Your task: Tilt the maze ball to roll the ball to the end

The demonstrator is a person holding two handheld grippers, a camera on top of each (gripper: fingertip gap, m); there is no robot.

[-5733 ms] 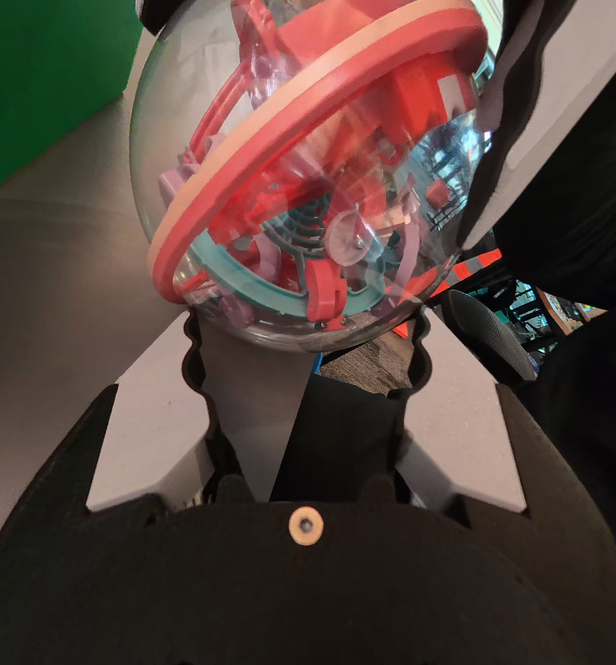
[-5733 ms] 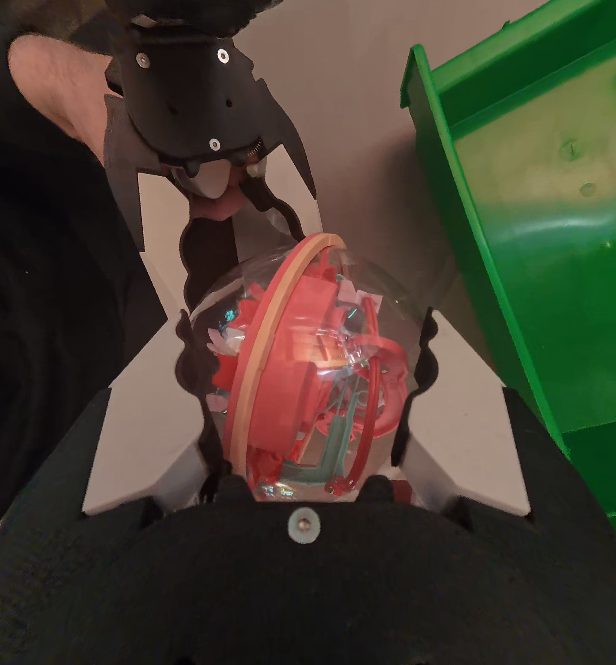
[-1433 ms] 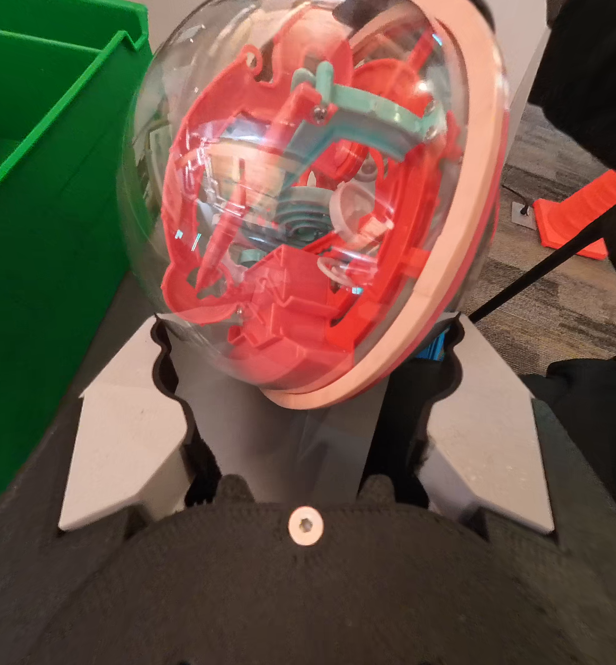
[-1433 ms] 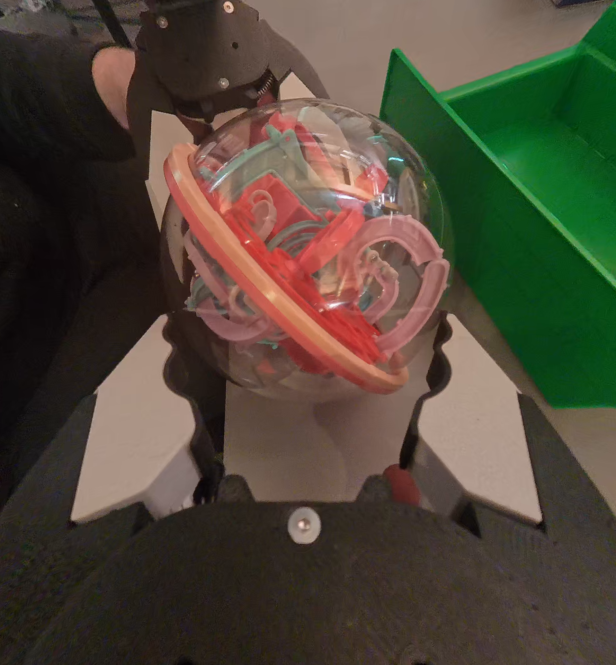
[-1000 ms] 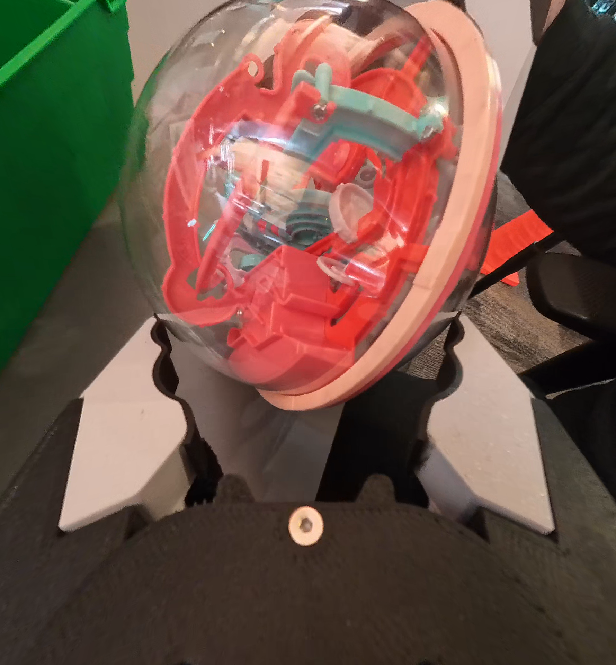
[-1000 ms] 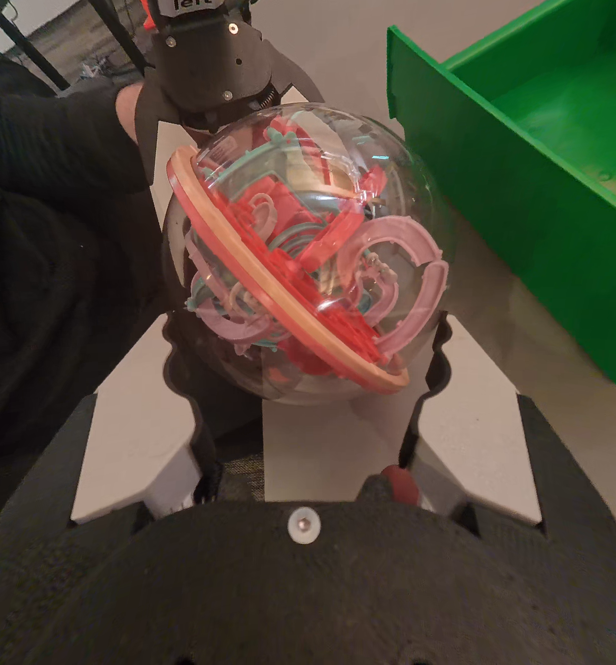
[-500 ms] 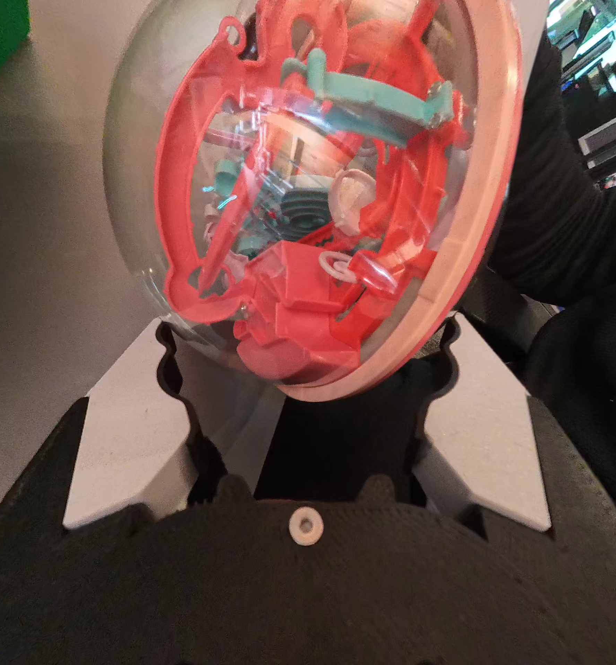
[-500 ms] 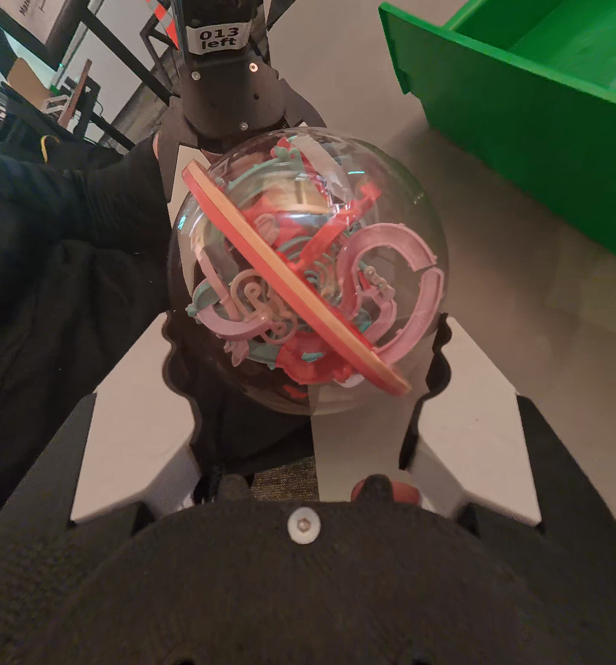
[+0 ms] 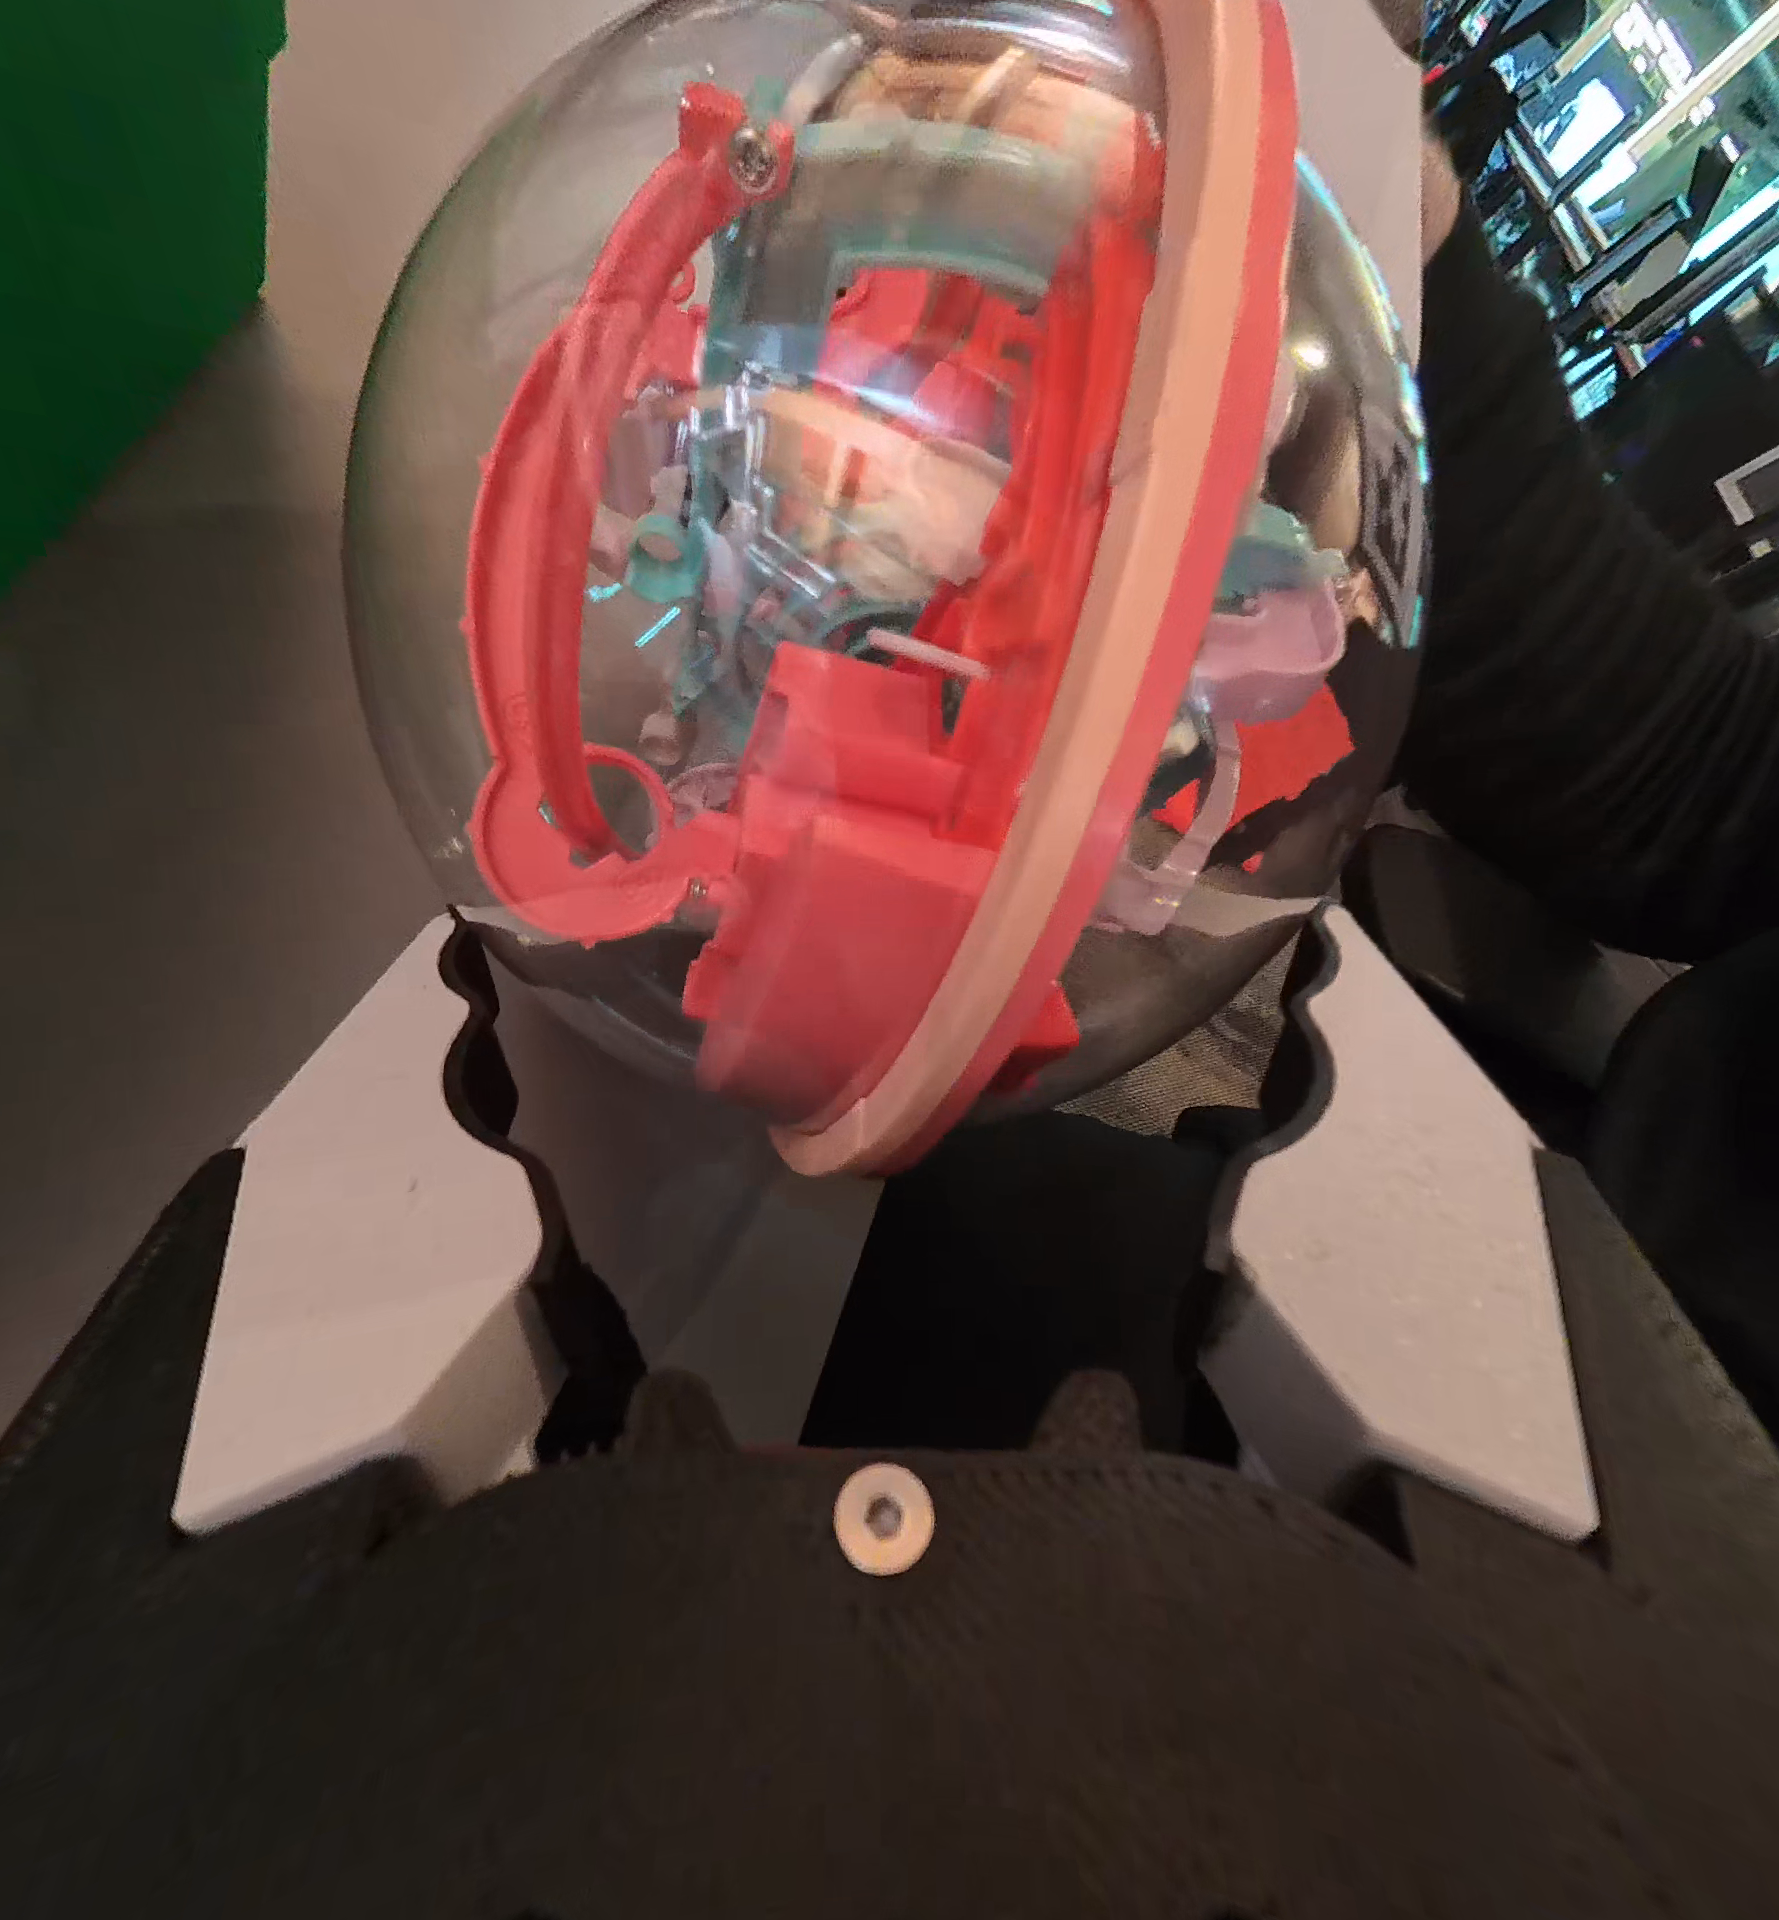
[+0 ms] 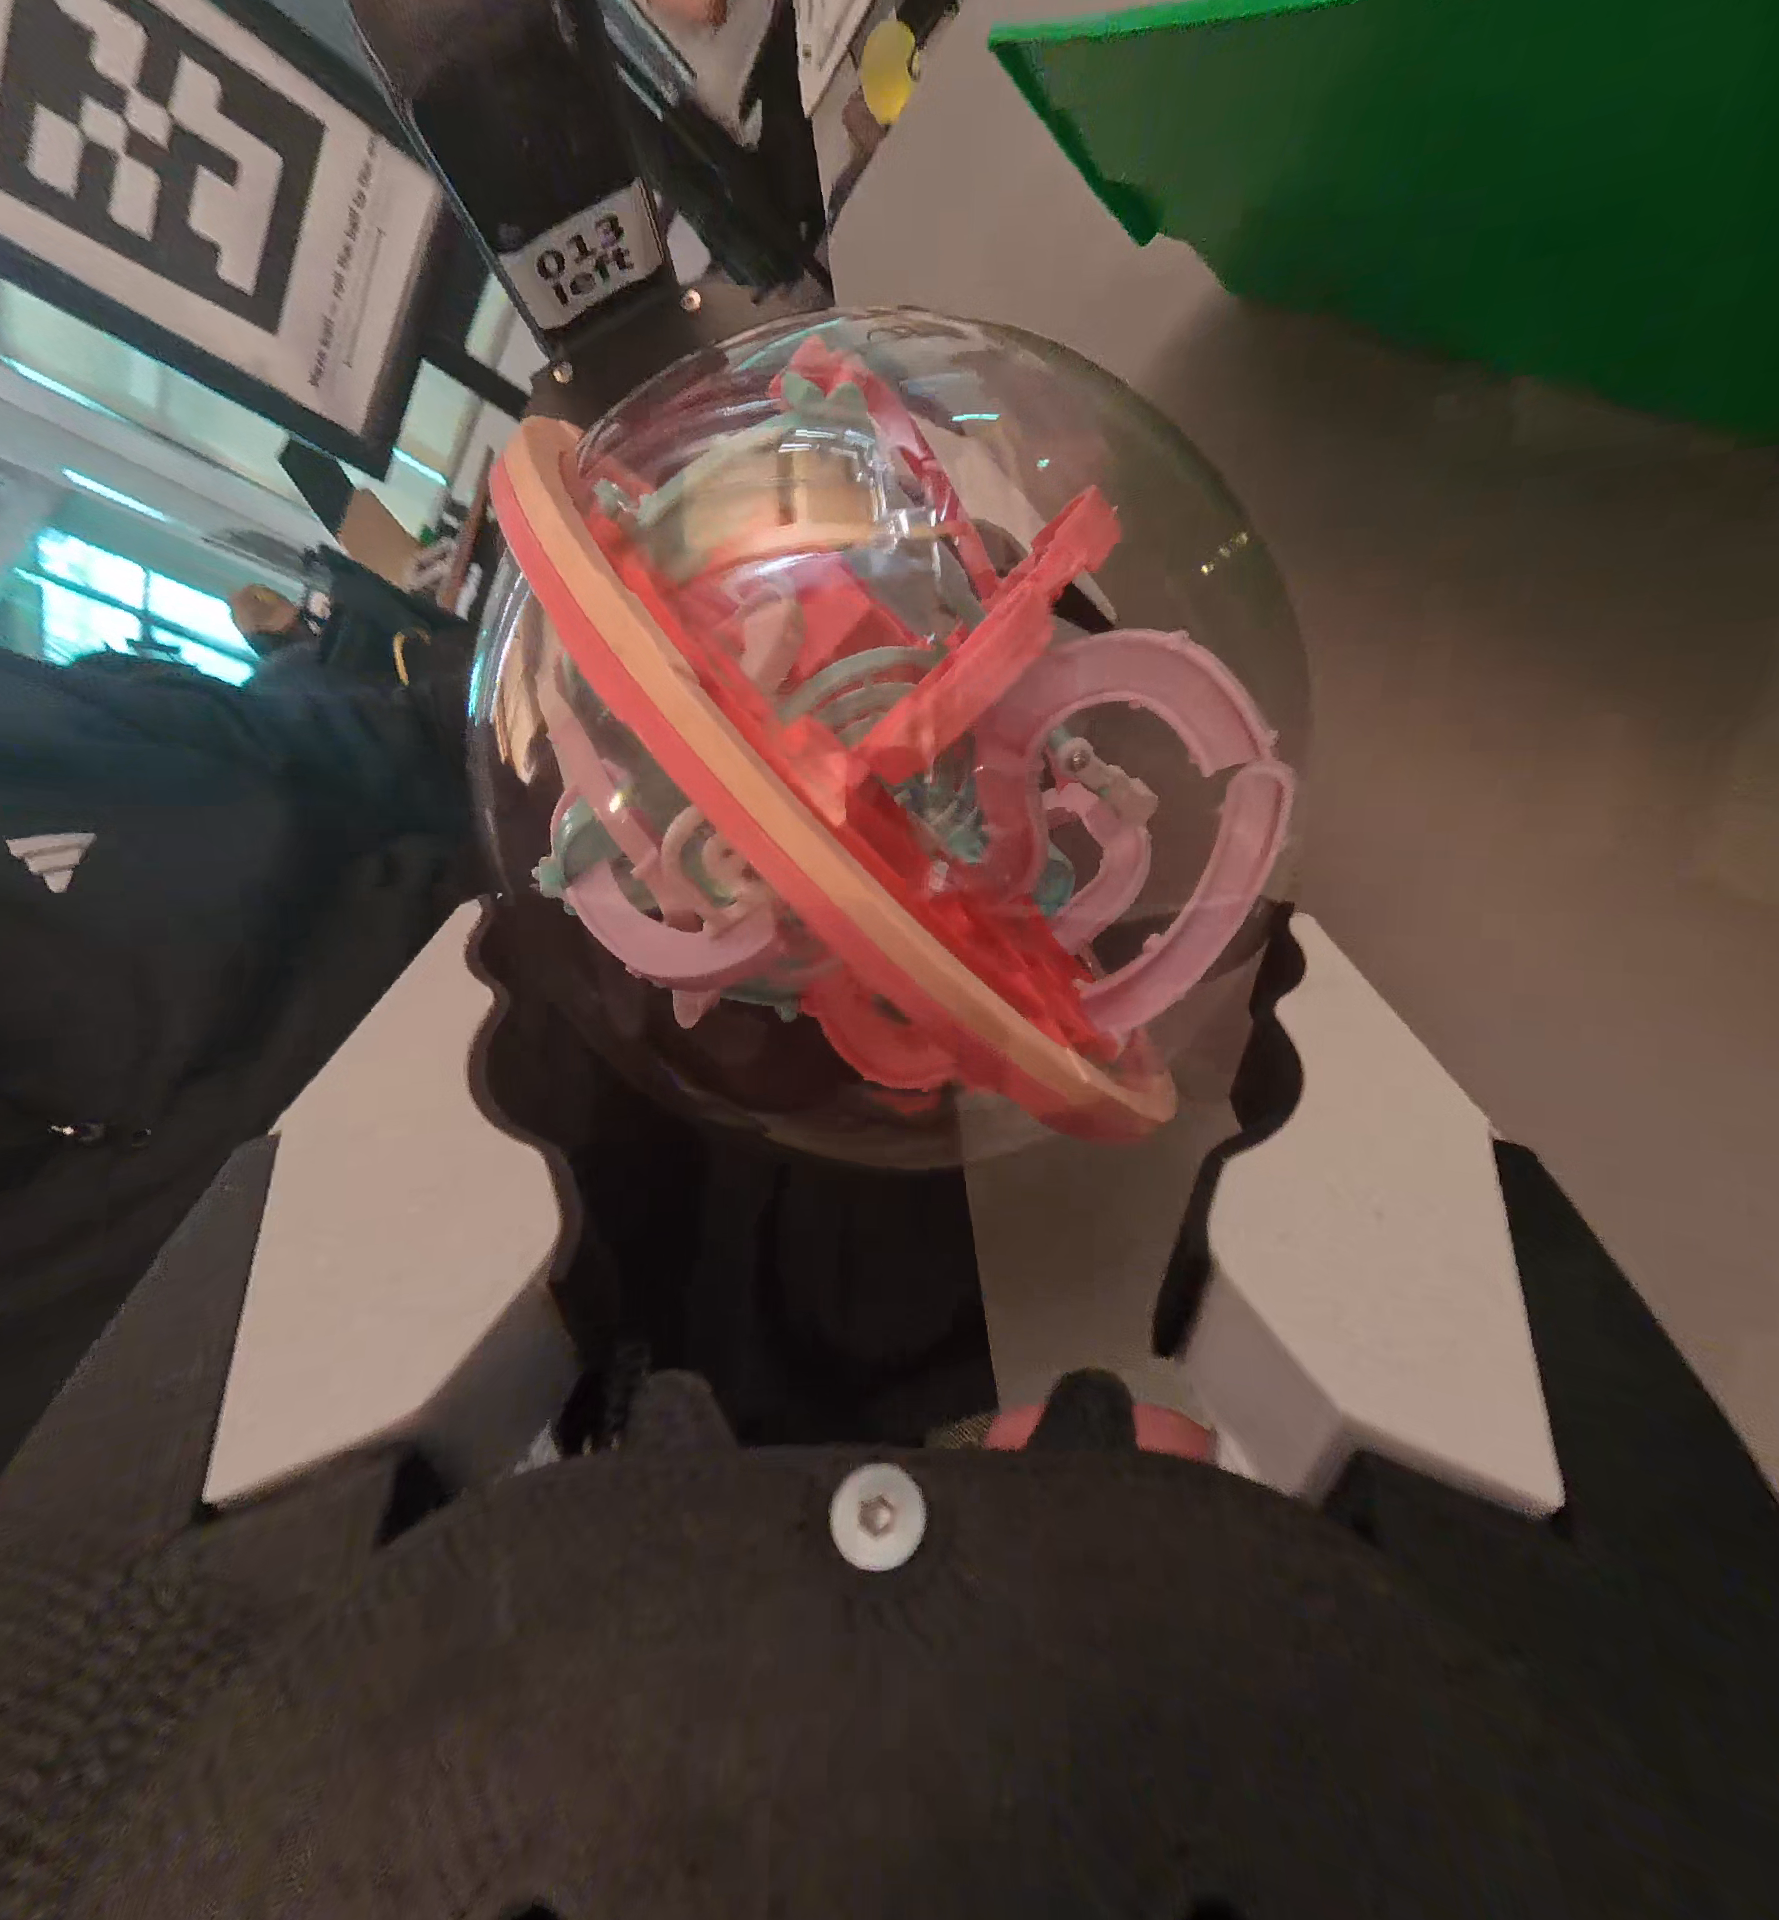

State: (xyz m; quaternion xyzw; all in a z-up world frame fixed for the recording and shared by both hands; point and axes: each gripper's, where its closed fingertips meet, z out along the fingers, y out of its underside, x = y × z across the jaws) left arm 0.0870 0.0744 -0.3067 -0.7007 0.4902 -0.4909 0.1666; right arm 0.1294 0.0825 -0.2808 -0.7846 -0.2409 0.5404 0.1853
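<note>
The left gripper (image 9: 885,935) holds the clear maze ball (image 9: 885,561) with its fingers spread wide. The right gripper (image 10: 880,935) holds it too, fingers wide, near a green bin (image 10: 1487,187).

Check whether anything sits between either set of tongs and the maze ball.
Nothing visible does. The maze ball sits directly between the left tongs' pads, and the right tongs clasp it from the opposite side, pads against the clear shell.
</note>
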